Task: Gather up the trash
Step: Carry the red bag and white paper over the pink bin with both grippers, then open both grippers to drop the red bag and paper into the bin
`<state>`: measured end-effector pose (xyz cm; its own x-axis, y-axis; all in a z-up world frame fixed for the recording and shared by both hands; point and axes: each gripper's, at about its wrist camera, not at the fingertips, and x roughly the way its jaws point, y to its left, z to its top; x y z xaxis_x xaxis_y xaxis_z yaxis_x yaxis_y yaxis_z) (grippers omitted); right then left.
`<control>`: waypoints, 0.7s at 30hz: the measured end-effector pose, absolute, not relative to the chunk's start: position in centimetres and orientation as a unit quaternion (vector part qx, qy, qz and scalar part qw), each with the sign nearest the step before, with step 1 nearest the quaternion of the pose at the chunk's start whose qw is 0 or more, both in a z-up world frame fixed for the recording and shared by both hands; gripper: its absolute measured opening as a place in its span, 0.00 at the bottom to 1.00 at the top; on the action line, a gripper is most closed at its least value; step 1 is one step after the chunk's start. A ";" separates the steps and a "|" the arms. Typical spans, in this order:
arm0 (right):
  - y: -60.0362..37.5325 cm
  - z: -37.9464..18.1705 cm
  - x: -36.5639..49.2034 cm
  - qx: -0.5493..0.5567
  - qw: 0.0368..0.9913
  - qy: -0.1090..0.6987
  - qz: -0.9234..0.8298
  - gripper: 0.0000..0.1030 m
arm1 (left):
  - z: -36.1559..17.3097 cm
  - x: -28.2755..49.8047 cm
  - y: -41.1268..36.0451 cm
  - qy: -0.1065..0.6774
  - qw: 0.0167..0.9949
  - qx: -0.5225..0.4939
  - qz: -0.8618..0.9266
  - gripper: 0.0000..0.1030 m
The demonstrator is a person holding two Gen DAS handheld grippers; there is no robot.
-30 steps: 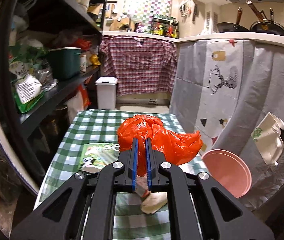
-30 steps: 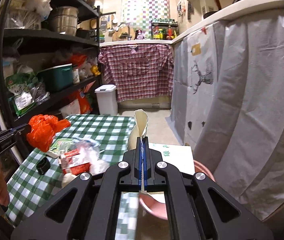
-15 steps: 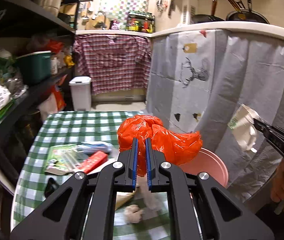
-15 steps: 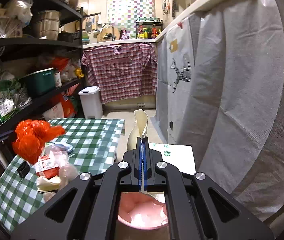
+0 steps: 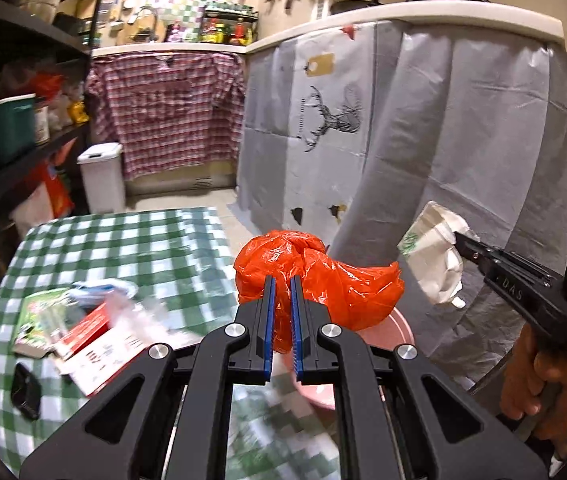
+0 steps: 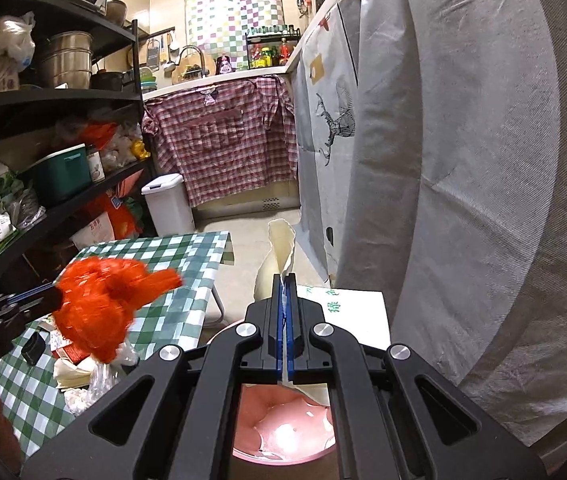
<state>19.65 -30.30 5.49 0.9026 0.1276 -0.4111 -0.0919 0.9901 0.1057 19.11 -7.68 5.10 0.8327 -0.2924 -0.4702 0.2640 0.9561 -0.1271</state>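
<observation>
My left gripper (image 5: 280,280) is shut on a crumpled orange plastic bag (image 5: 323,280), which hangs above the near rim of a pink bin (image 5: 397,334). My right gripper (image 6: 284,280) is shut on a flattened white paper cup (image 6: 279,248), directly over the pink bin (image 6: 283,432). In the left wrist view the right gripper (image 5: 461,239) comes in from the right with the paper cup (image 5: 433,264), a hand on its handle. In the right wrist view the left gripper (image 6: 49,299) carries the orange bag (image 6: 103,300) at the left.
More litter lies on the green checked table (image 5: 123,240): a red carton (image 5: 87,330), wrappers, a small black object (image 5: 25,390). A white box (image 6: 347,312) stands behind the bin. A white pedal bin (image 5: 103,178), dark shelves at left, grey curtain (image 6: 463,160) at right.
Both grippers have swung right, away from the table and toward the pink bin. The orange bag now hangs at the bin's rim, and the paper cup has sunk closer over the bin.
</observation>
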 end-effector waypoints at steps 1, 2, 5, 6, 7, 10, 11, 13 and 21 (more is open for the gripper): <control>-30.3 5.4 19.7 0.041 0.975 0.213 0.055 0.01 | 4.9 19.4 -8.0 0.251 0.956 -0.027 -0.147 0.07; -30.4 5.3 19.8 0.043 0.975 0.213 0.052 0.01 | 4.5 19.9 -8.4 0.253 0.955 -0.027 -0.150 0.07; -31.0 4.9 20.5 0.057 0.972 0.222 0.048 0.01 | 3.7 20.9 -9.3 0.258 0.953 -0.031 -0.157 0.07; -31.0 4.7 20.6 0.059 0.971 0.224 0.049 0.01 | 3.4 21.2 -9.5 0.260 0.952 -0.032 -0.159 0.07; -31.1 4.5 20.9 0.060 0.971 0.228 0.048 0.01 | 3.2 21.4 -9.6 0.262 0.951 -0.033 -0.160 0.07; -31.0 4.2 21.3 0.059 0.970 0.232 0.049 0.01 | 2.2 22.2 -10.1 0.270 0.948 -0.037 -0.165 0.07; -31.0 4.1 21.5 0.058 0.969 0.234 0.049 0.01 | 2.0 22.4 -10.3 0.271 0.948 -0.037 -0.165 0.07; -30.9 3.9 21.7 0.057 0.969 0.237 0.049 0.01 | 1.5 22.9 -10.4 0.276 0.946 -0.040 -0.166 0.07; -30.6 3.4 22.1 0.053 0.967 0.244 0.048 0.01 | 0.3 24.1 -11.2 0.290 0.941 -0.036 -0.173 0.07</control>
